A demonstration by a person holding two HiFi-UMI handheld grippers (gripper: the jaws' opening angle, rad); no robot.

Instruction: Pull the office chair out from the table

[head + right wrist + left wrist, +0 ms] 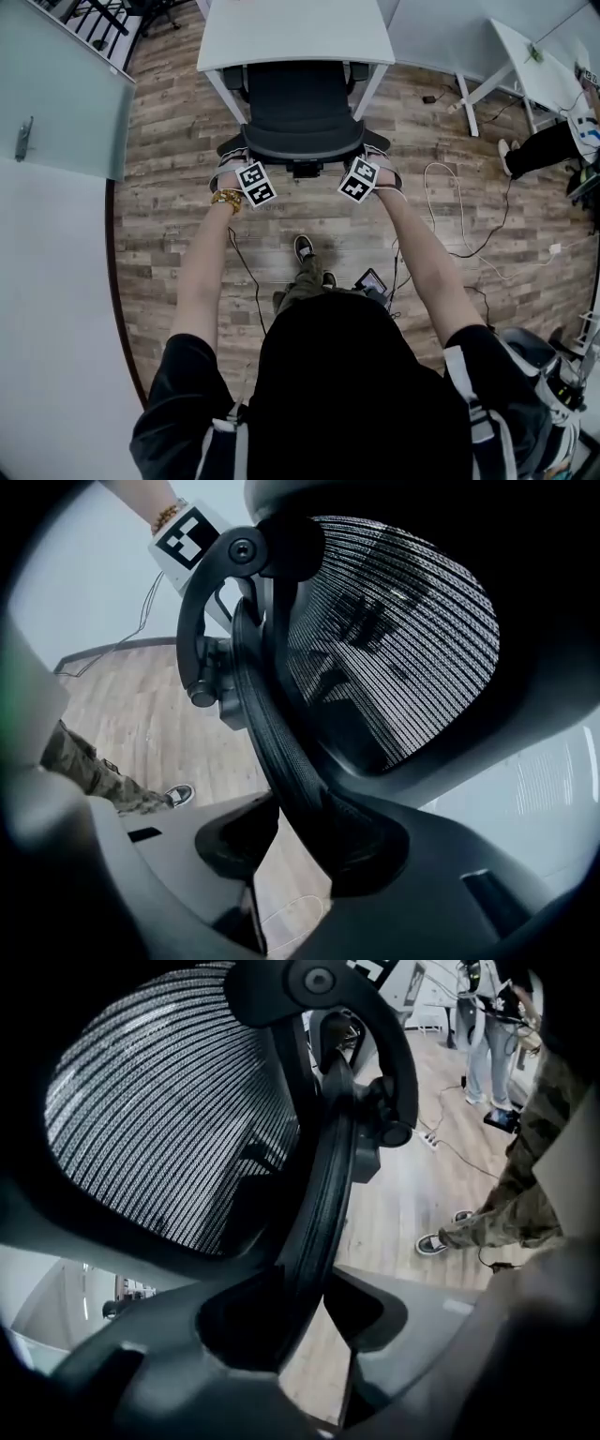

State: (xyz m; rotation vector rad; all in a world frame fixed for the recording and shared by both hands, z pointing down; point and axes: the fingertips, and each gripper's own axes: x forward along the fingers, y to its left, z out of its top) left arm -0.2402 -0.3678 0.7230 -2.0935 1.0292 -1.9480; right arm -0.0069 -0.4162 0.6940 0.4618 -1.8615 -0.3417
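Note:
A black mesh-backed office chair stands with its seat partly under the white table. My left gripper holds the left side of the backrest's top rim and my right gripper holds the right side. In the left gripper view the backrest's black frame edge runs down between the jaws of the left gripper, which are shut on it. In the right gripper view the same rim sits clamped in the right gripper. The chair's base is hidden.
A frosted glass partition stands at the left. A second white table and a seated person are at the right. Cables and a small device lie on the wood floor behind the chair.

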